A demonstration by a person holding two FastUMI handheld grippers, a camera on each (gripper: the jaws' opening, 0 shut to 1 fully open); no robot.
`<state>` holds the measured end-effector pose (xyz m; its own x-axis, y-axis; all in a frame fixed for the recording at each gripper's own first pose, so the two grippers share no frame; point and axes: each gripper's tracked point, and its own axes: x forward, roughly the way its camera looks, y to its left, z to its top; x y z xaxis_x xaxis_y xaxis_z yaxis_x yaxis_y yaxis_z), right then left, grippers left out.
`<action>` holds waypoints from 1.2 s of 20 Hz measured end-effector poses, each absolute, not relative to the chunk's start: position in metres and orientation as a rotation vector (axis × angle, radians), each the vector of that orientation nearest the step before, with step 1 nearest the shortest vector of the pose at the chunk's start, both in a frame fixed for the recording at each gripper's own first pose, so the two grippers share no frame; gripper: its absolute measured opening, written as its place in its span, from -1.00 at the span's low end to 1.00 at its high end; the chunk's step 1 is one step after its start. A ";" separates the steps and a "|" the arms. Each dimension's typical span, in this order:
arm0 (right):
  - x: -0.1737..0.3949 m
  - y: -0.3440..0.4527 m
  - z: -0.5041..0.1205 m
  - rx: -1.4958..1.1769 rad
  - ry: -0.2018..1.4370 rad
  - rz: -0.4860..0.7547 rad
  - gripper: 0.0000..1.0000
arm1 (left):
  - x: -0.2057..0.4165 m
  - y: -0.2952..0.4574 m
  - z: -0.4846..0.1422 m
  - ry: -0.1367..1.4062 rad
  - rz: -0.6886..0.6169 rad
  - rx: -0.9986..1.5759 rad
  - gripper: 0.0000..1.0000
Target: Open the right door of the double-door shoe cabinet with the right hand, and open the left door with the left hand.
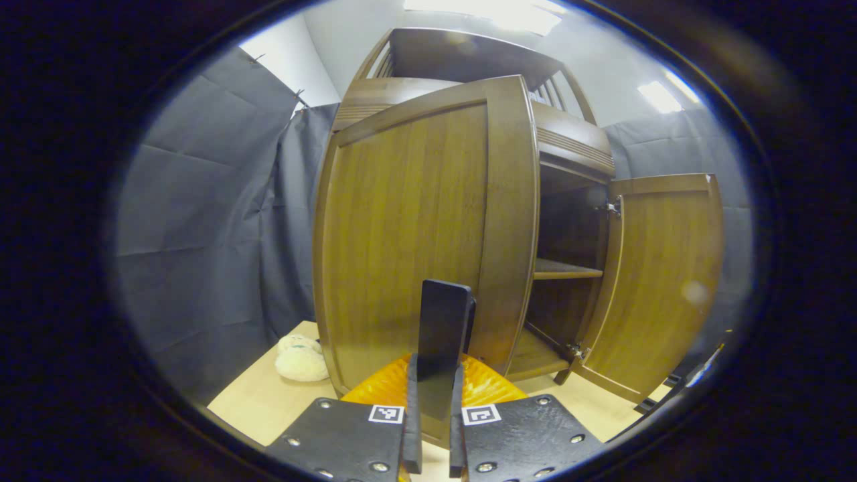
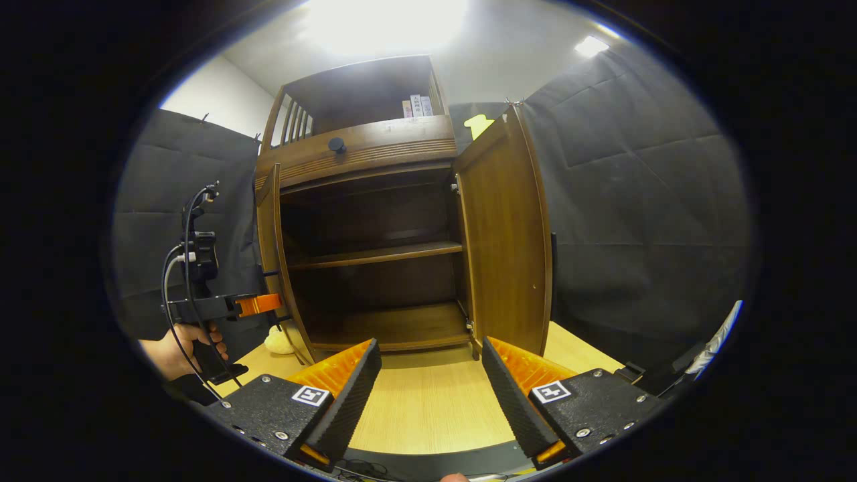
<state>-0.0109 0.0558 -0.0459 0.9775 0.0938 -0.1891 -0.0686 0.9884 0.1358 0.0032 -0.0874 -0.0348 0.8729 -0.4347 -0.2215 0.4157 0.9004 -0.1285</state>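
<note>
The wooden shoe cabinet (image 2: 375, 144) stands on a light table. Its left door (image 1: 408, 227) is swung partway out toward me. My left gripper (image 1: 435, 367) is shut on that door's dark upright handle (image 1: 443, 314). The right door (image 1: 663, 281) hangs wide open, seen too in the right gripper view as the right door (image 2: 509, 248). There a hand (image 2: 175, 351) holds the left gripper (image 2: 271, 302) against the edge of the left door (image 2: 274, 268). My right gripper (image 2: 432, 345) is open over the table, in front of the open cabinet, holding nothing.
Inside the cabinet a bare middle shelf (image 2: 378, 254) and a bottom board (image 2: 395, 328) show. A pale plush toy (image 1: 301, 358) lies on the table (image 2: 428, 402) by the cabinet's left foot. A drawer knob (image 2: 337, 144) and books (image 2: 415, 107) sit higher up. Dark cloth walls stand close around.
</note>
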 end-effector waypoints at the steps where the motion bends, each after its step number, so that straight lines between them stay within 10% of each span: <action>1: -0.012 0.059 -0.045 0.128 0.195 0.090 0.88 | 0.003 -0.087 -0.035 0.250 -0.441 -0.079 -0.58; 24: -0.026 0.116 -0.039 0.127 0.201 0.201 0.88 | 0.012 -0.071 -0.041 0.214 -0.242 -0.054 -0.78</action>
<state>-0.0256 0.1156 -0.0393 0.9598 0.2109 -0.1850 -0.1856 0.9719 0.1447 0.0118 -0.0709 -0.0408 0.9485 -0.2429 -0.2034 0.2315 0.9697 -0.0783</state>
